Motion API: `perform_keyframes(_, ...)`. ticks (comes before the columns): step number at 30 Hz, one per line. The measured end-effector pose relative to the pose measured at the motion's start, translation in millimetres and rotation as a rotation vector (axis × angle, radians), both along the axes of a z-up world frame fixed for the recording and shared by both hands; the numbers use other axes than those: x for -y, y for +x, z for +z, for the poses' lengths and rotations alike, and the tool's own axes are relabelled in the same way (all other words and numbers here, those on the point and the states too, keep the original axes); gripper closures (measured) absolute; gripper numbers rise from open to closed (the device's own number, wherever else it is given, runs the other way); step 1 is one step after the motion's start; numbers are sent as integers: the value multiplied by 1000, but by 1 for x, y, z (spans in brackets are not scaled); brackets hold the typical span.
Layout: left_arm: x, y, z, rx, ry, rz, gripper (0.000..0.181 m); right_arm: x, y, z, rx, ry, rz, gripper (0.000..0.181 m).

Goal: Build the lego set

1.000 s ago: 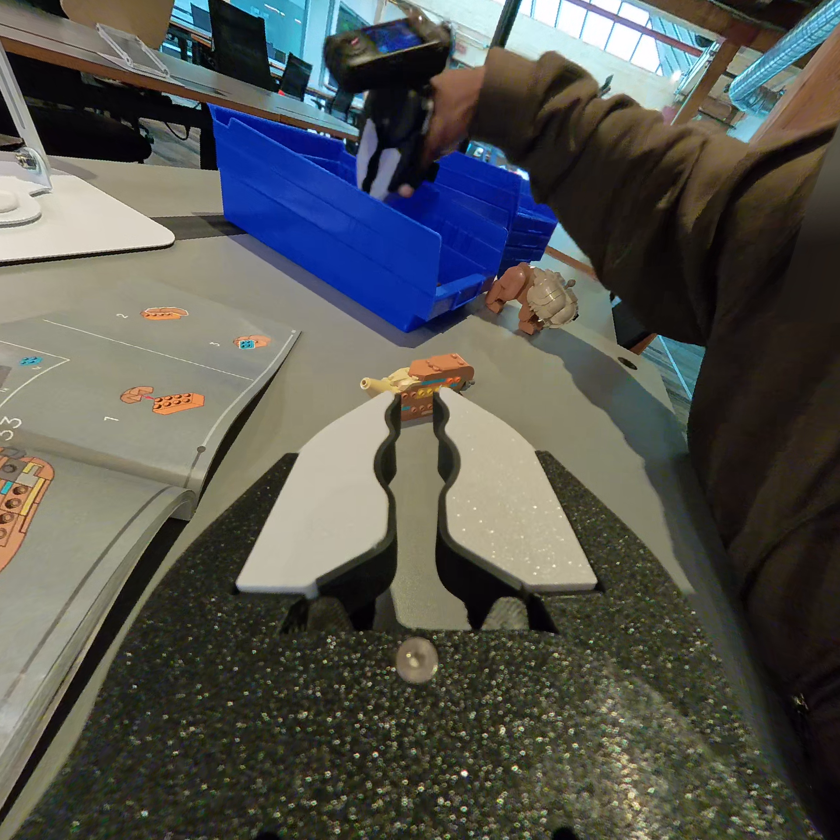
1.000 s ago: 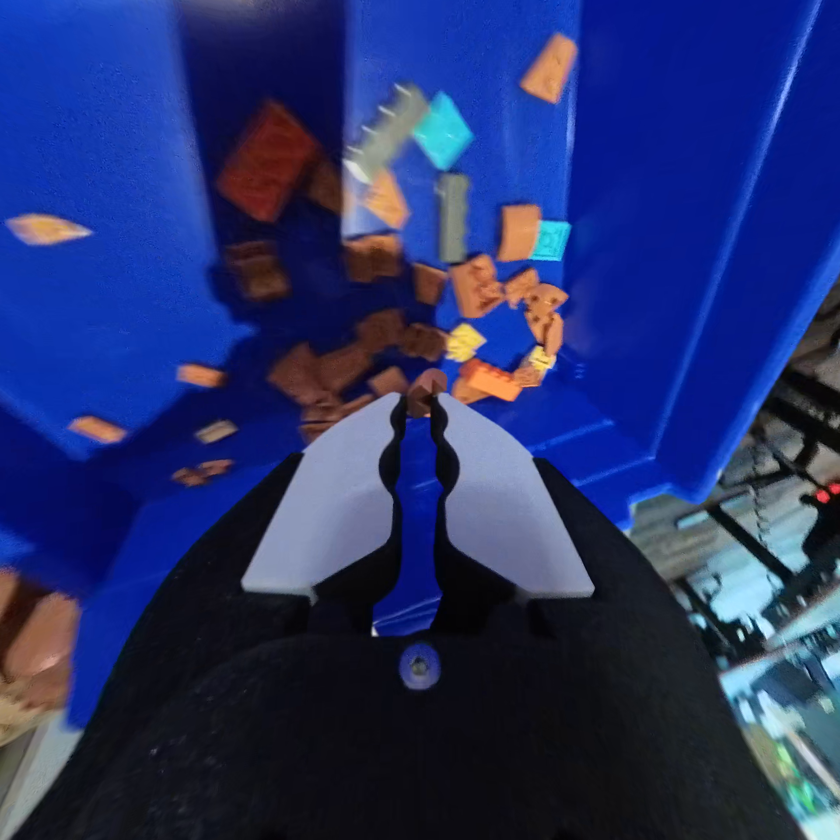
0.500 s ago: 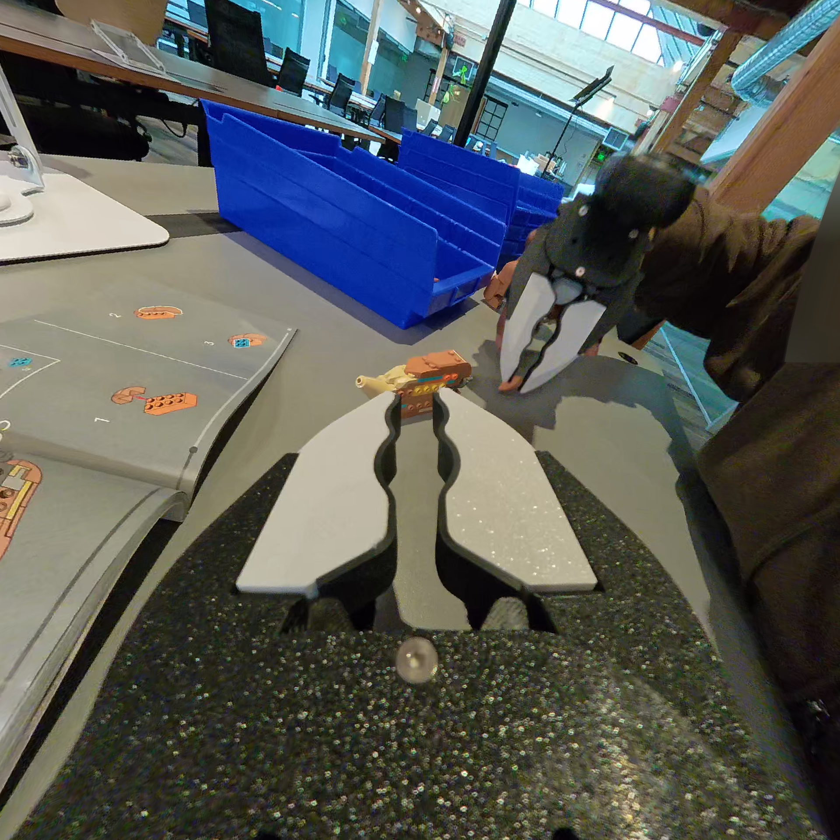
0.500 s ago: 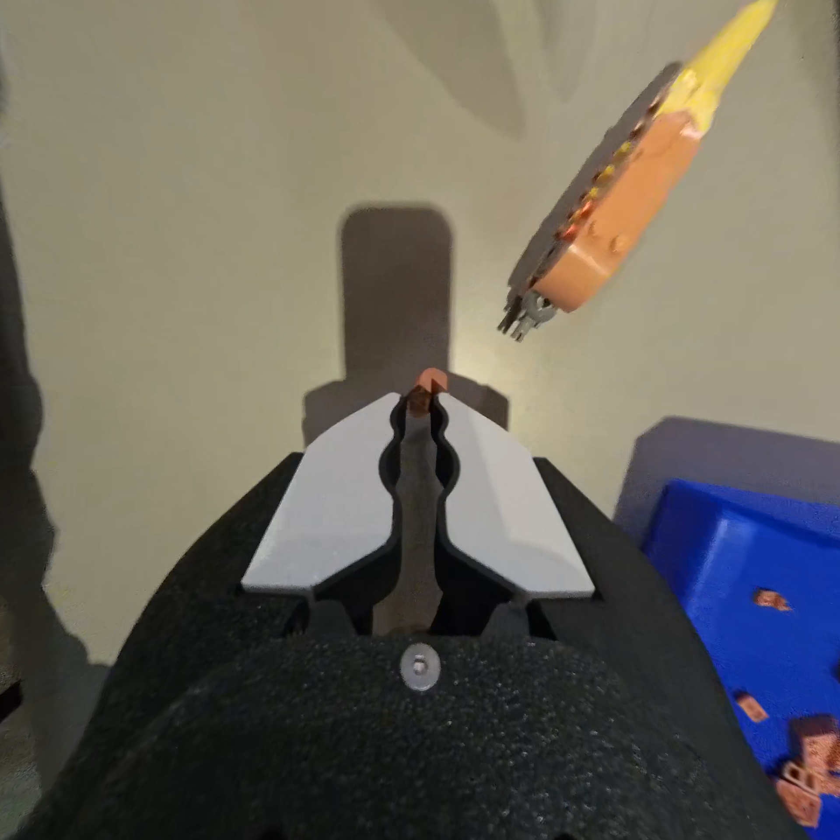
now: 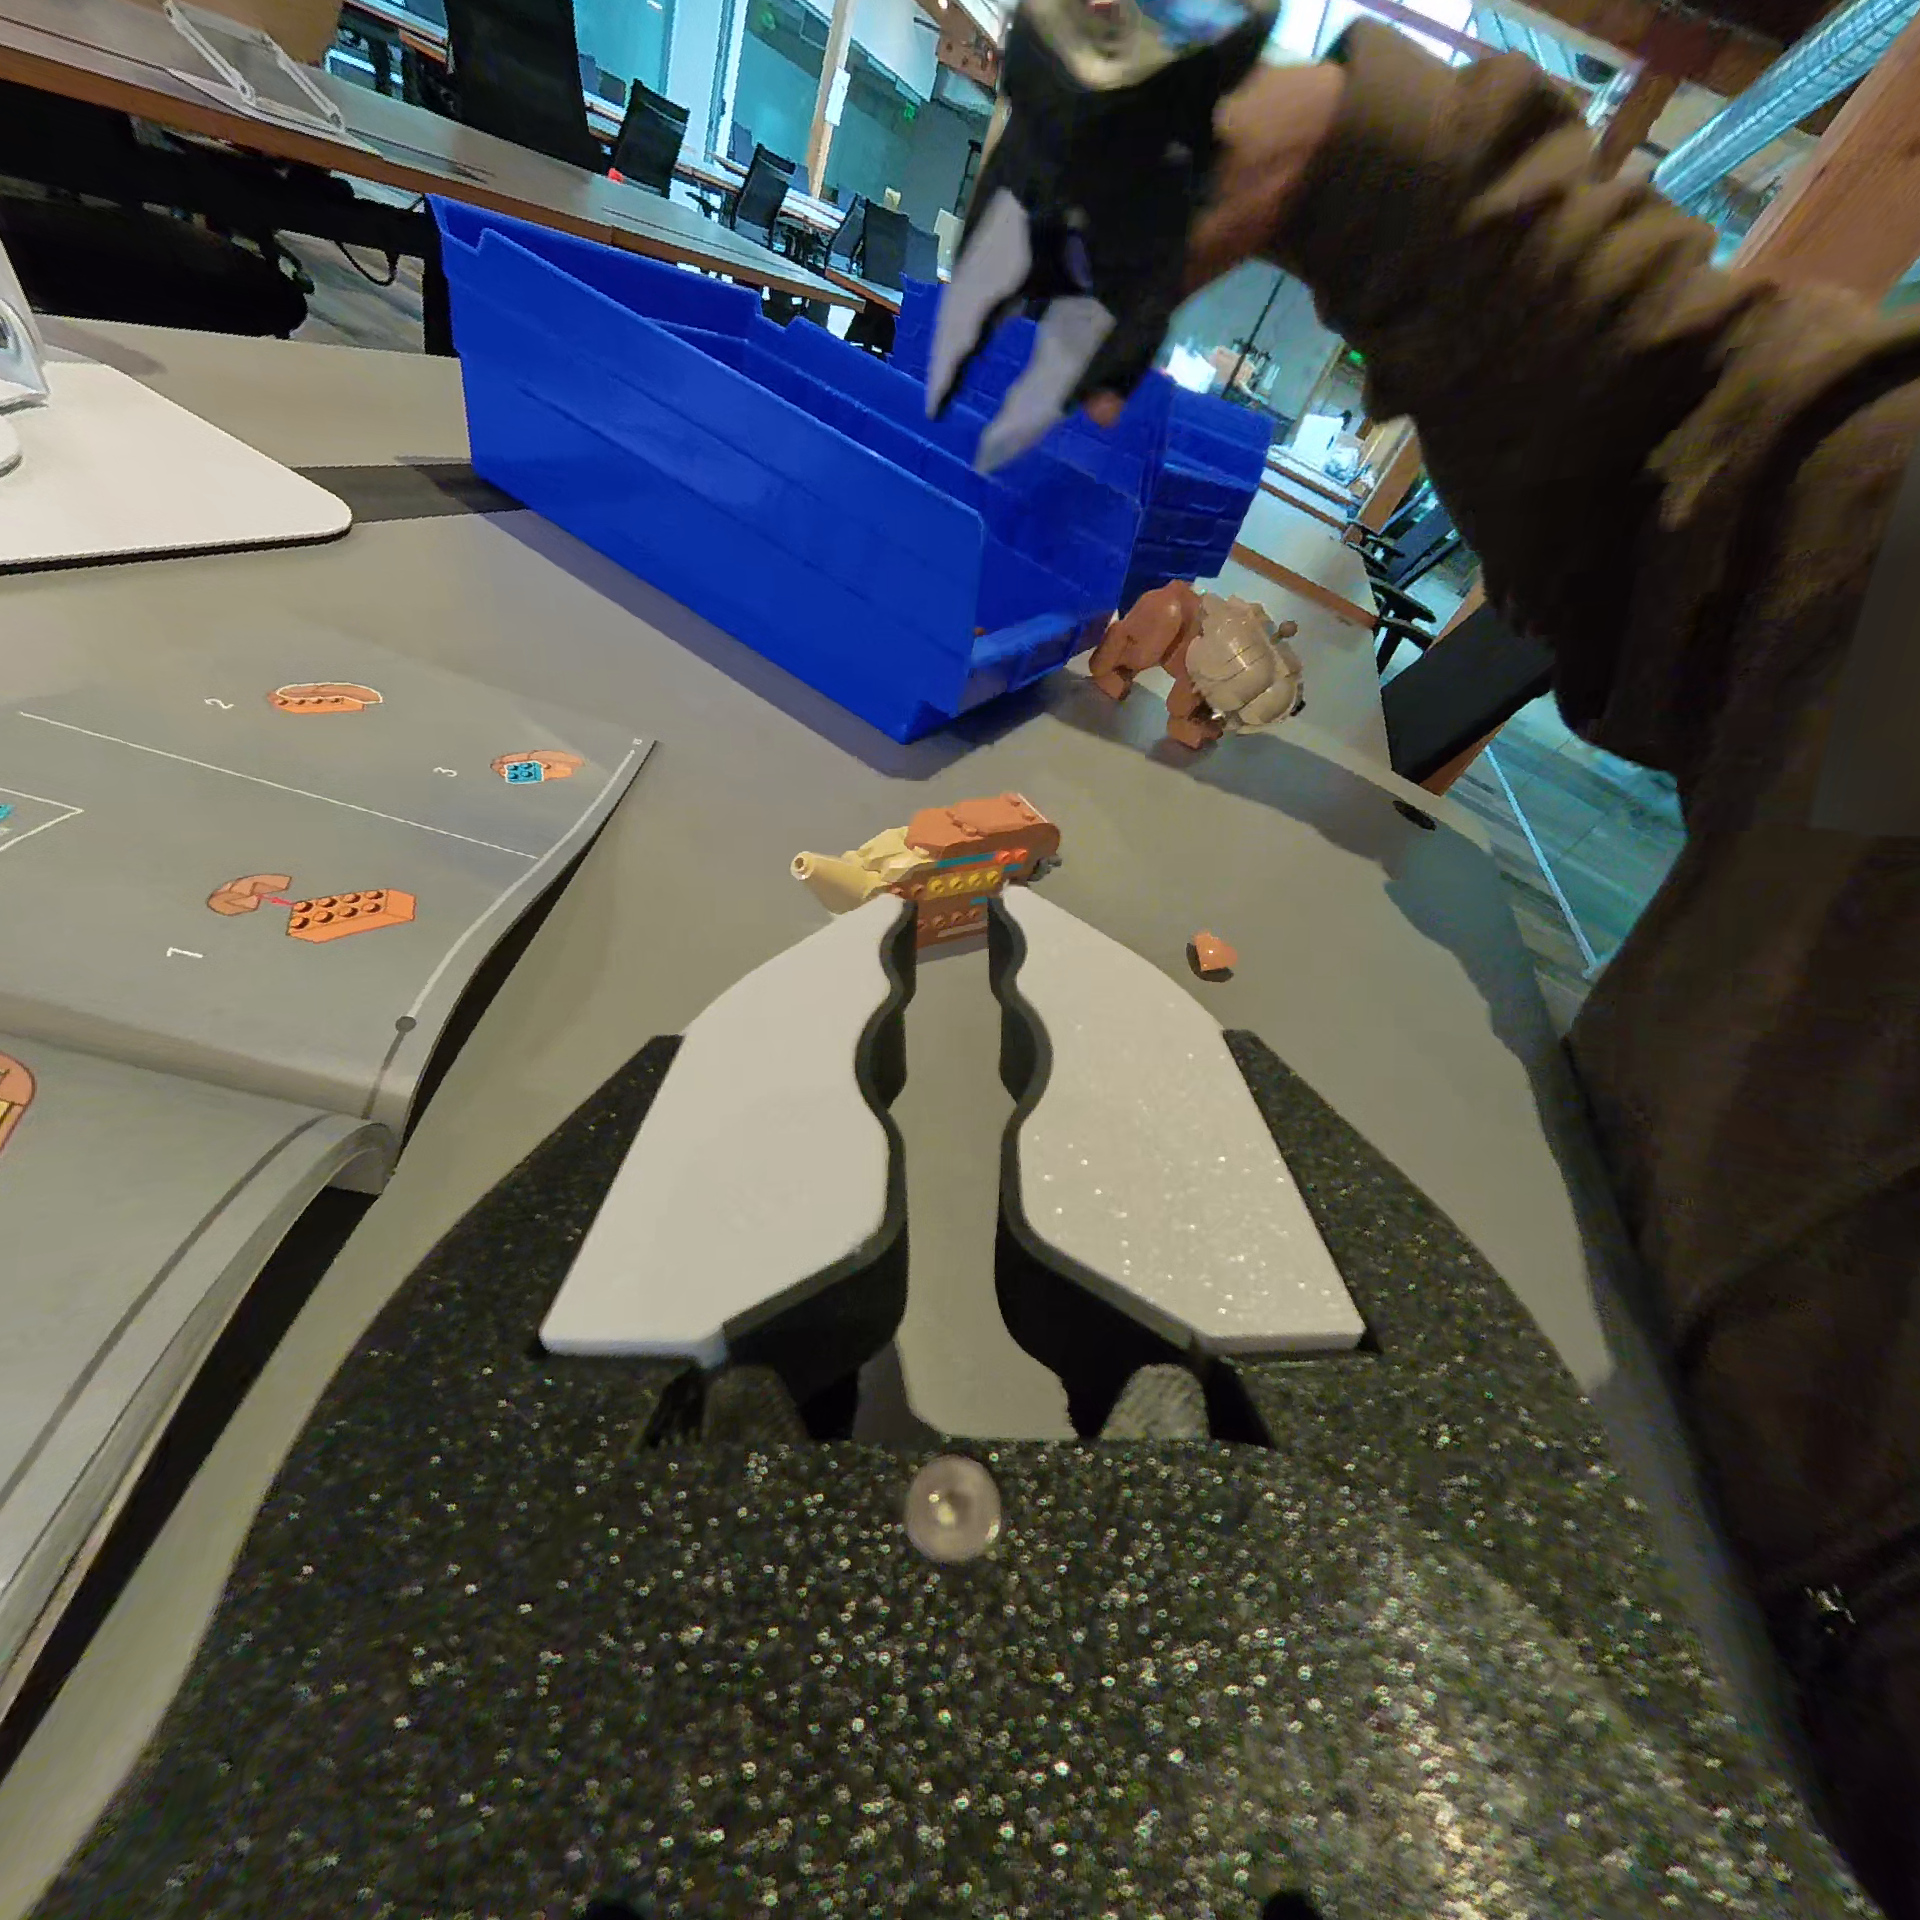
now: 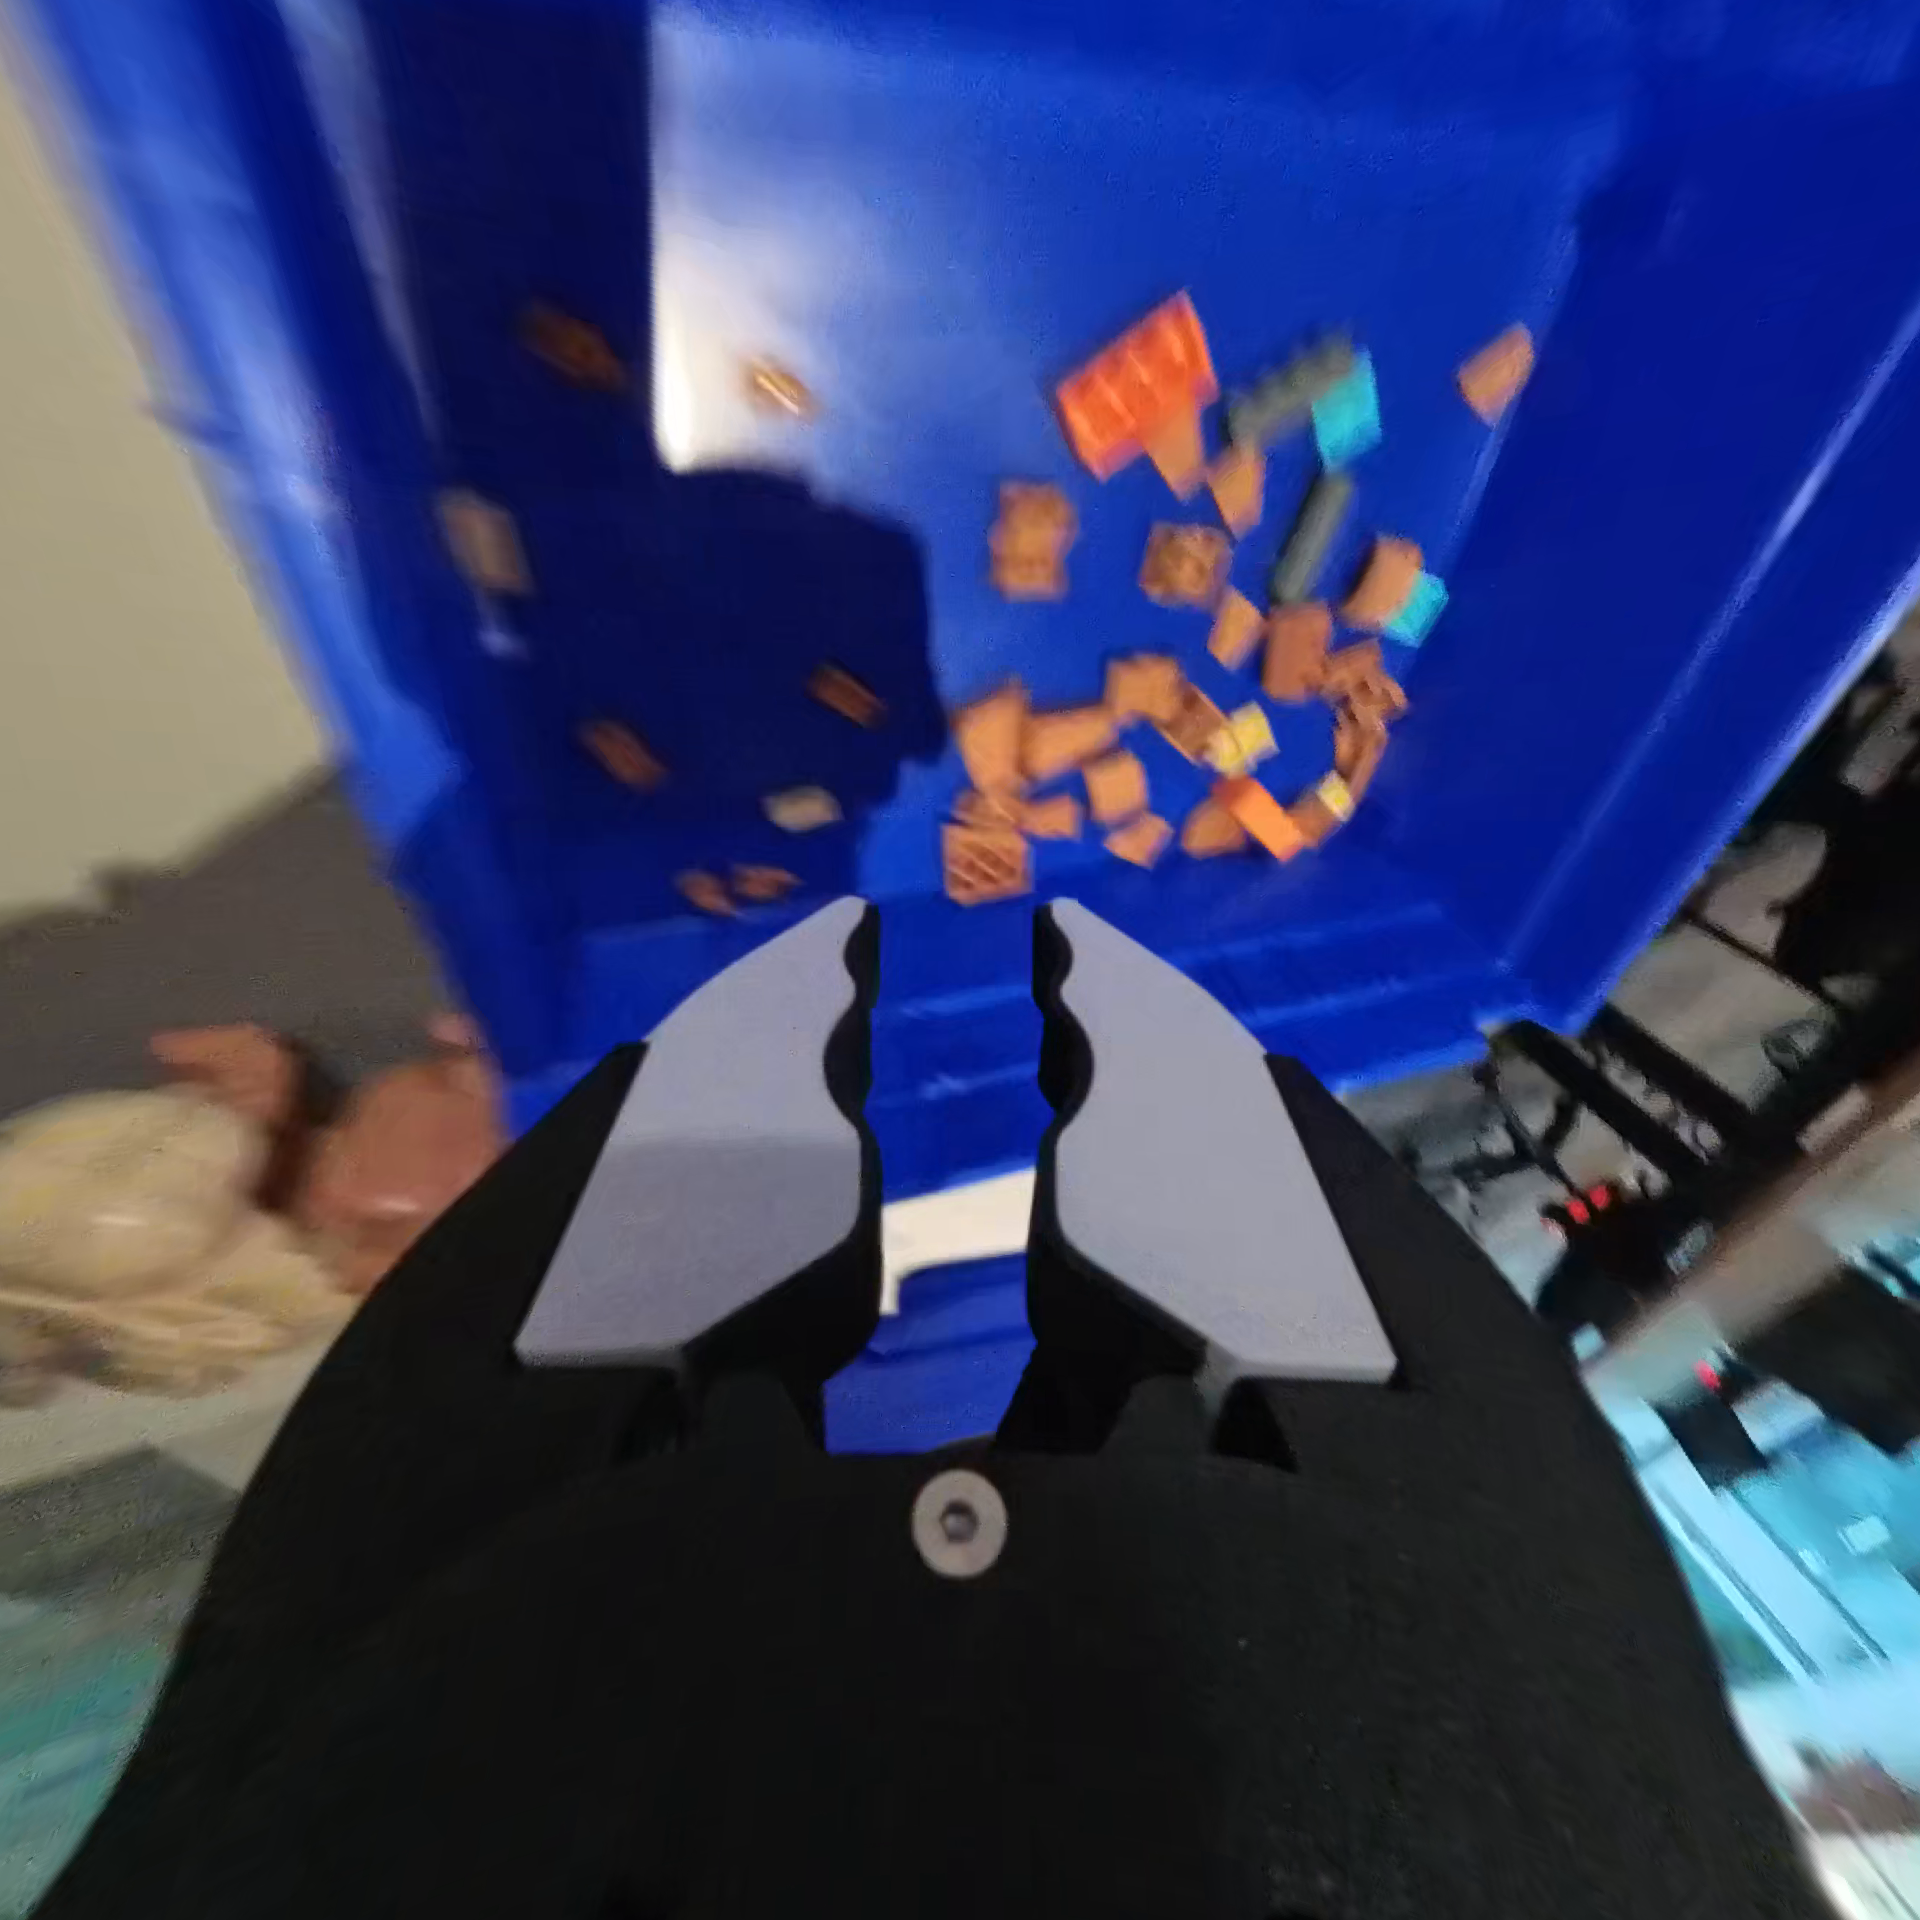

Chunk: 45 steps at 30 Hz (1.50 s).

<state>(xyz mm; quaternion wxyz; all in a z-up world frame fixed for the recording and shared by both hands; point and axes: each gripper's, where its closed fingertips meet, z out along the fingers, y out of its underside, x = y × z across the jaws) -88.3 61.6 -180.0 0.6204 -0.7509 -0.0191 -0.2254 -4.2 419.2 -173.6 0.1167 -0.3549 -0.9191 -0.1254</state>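
My left gripper (image 5: 951, 914) is shut on the brown lower block of a partly built lego model (image 5: 956, 862), brown with a tan snout, a yellow row and a teal stripe, held just above the grey table (image 5: 727, 665). A small brown piece (image 5: 1210, 954) lies on the table to the right of it. My right gripper (image 6: 954, 914) is open and empty above the blue bin (image 6: 1039, 260), which holds several loose brown, orange, teal and yellow bricks (image 6: 1174, 727). It also shows in the left wrist view (image 5: 1003, 416), over the bin (image 5: 727, 488).
An open instruction booklet (image 5: 291, 831) lies at the left. A finished brown and tan lego animal (image 5: 1205, 665) stands by the bin's near end, blurred in the right wrist view (image 6: 156, 1226). A white base (image 5: 156, 488) is at far left. A person's sleeve (image 5: 1662, 520) fills the right. My hands' fingertips stand some 35 cm from each other.
My right gripper carried a small brown piece from the bin to the table, let it go beside the model, opened, and swung back over the bin. My left gripper kept still, holding the model.
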Motion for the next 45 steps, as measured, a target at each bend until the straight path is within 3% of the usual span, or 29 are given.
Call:
perform_keyframes(5, 1, -1, 1, 9, 7, 2, 168, -71, -33, -27, 184, 89, 17, 159)
perform_keyframes(9, 0, -1, 1, 13, 6, -1, 168, -72, -34, -49, 340, 49, 0, 170)
perform_keyframes(17, 0, 0, 1, 10, 5, -3, 168, -93, -32, -72, 494, 190, -22, 167)
perform_keyframes(20, 0, -1, 1, 11, 6, -3, 168, -87, -30, -74, 493, 149, -32, 166)
perform_keyframes(25, 0, 1, 0, 5, 1, -7, 168, -48, -43, -68, 338, -90, -53, 168)
perform_keyframes(29, 0, 1, 0, 1, -2, -8, 168, -92, -33, -57, 370, 128, -77, 168)
perform_keyframes(35, 0, 1, 0, 3, -3, -9, 168, -102, -35, -67, 453, 235, -56, 169)
perform_keyframes(40, 0, 1, 0, 9, 3, -8, 168, -108, -43, -78, 490, 256, -64, 170)
perform_keyframes(45, 0, 1, 0, 5, 0, -12, 168, -101, -60, -77, 374, 162, -50, 168)
